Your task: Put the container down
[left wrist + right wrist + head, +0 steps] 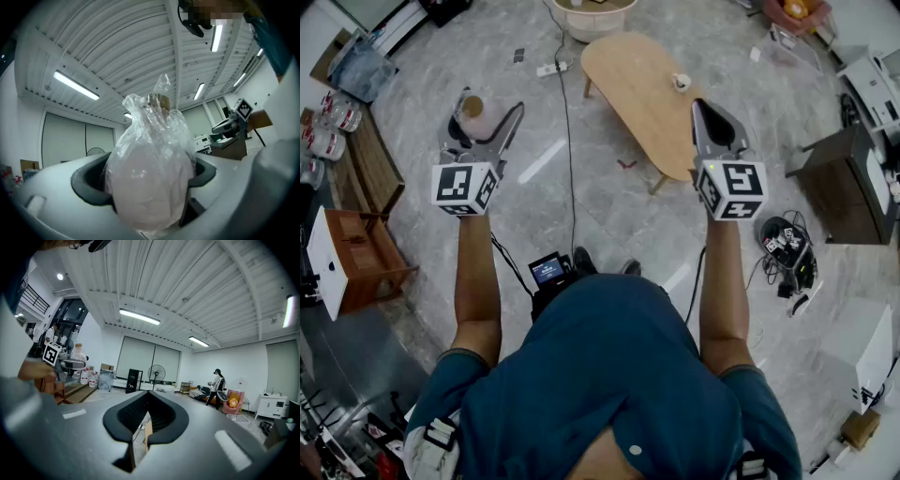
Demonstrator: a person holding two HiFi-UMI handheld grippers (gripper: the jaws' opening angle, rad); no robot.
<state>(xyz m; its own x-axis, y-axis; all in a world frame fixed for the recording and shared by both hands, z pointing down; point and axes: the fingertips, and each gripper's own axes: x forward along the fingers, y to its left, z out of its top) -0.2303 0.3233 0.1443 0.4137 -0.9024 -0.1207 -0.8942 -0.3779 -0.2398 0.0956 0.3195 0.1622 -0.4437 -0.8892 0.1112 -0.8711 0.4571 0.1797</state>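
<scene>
A pale round container (479, 116) with a brown cap, wrapped in a clear plastic bag, sits between the spread jaws of my left gripper (490, 103), held up in the air over the floor. In the left gripper view the container (152, 173) fills the gap, and both dark pads (89, 185) press on its sides. My right gripper (705, 105) is raised at the same height over the edge of a wooden table (637, 80). Its jaws (146, 397) are shut with nothing between them.
A small white object (681, 82) stands on the oval table. A wooden crate (366, 258) is at the left, a dark cabinet (839, 183) at the right, and a cable and power strip (551, 67) on the marble floor. A person (218, 387) stands far off.
</scene>
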